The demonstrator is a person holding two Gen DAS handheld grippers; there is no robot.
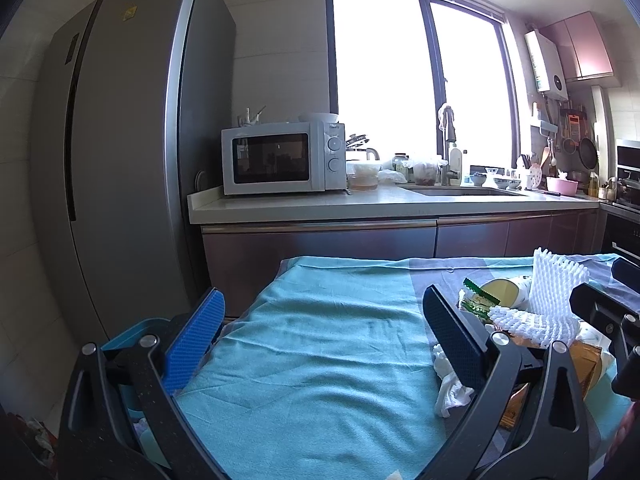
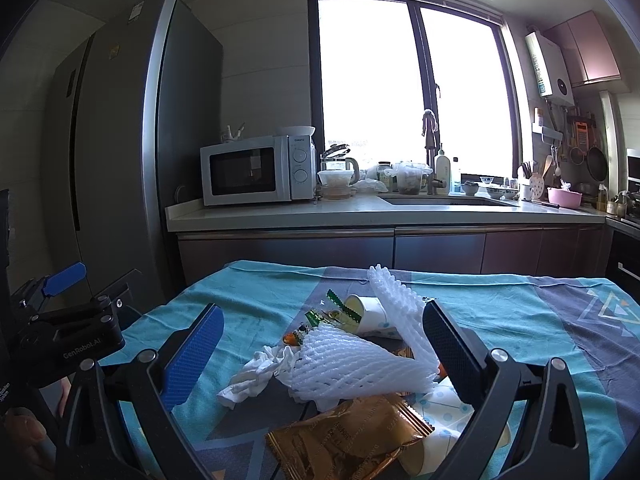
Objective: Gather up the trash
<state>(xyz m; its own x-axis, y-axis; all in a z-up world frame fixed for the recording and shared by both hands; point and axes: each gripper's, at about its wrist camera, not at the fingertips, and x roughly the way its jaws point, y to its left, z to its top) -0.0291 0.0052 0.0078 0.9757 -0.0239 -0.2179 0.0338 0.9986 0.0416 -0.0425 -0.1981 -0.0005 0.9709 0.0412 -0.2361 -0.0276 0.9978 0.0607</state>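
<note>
Start of collection: right gripper [image 2: 322, 354], jaws apart, hovers over foam net [image 2: 352, 364]; left gripper [image 1: 320, 336], also apart, idle. Next: lower and close on it.

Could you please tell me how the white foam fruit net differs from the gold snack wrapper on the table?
The white foam fruit net is a puffy, ribbed mesh standing up from the pile, while the gold snack wrapper is a shiny, crinkled film lying flat. The net sits farther from the right gripper's camera; the wrapper lies nearest. Both rest on the teal tablecloth, ungrasped.
</note>
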